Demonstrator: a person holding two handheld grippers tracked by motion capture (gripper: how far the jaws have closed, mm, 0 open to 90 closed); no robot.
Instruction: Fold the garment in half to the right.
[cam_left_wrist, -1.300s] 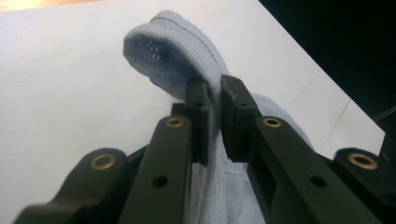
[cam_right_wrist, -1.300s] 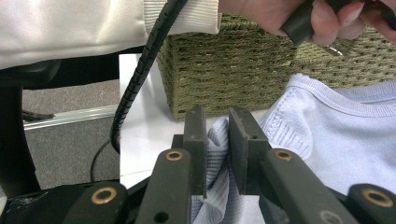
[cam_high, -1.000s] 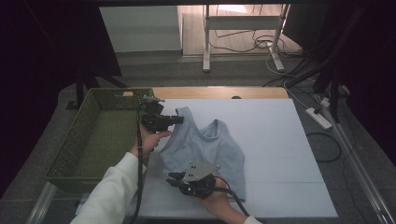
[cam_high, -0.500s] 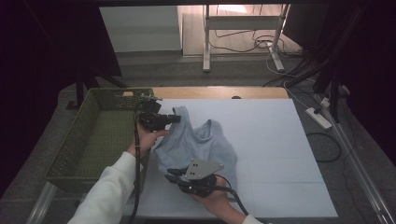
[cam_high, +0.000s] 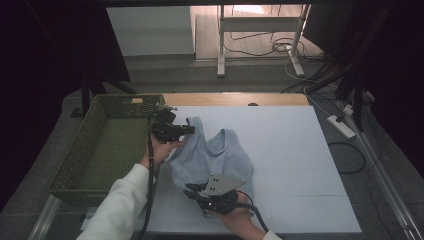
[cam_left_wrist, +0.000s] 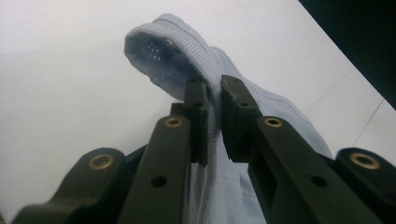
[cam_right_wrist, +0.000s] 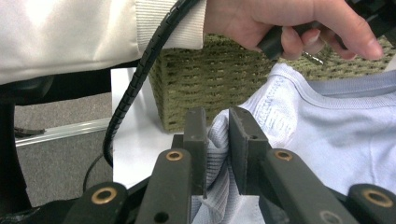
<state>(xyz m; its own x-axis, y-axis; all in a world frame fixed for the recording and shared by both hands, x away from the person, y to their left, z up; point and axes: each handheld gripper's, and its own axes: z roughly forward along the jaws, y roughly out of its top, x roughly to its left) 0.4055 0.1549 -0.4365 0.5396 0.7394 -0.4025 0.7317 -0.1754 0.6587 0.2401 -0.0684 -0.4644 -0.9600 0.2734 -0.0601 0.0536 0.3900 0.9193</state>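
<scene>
A pale blue sleeveless top (cam_high: 212, 157) lies on the white table (cam_high: 280, 145), straps toward the far side. My left gripper (cam_high: 190, 129) is shut on its left shoulder strap (cam_left_wrist: 187, 60); in the left gripper view (cam_left_wrist: 214, 88) the ribbed strap runs between the two pads and loops beyond them. My right gripper (cam_high: 192, 190) sits at the near hem, pointing left, under a grey three-cornered plate. In the right gripper view (cam_right_wrist: 217, 123) its pads pinch a bunched fold of the top (cam_right_wrist: 327, 135).
A green woven basket (cam_high: 80, 150) stands at the table's left edge, close beside the left hand; its wall (cam_right_wrist: 219, 79) rises behind the top in the right gripper view. A black cable (cam_right_wrist: 135, 79) hangs from the left gripper past a white sleeve (cam_right_wrist: 70, 32). Bare white table stretches right.
</scene>
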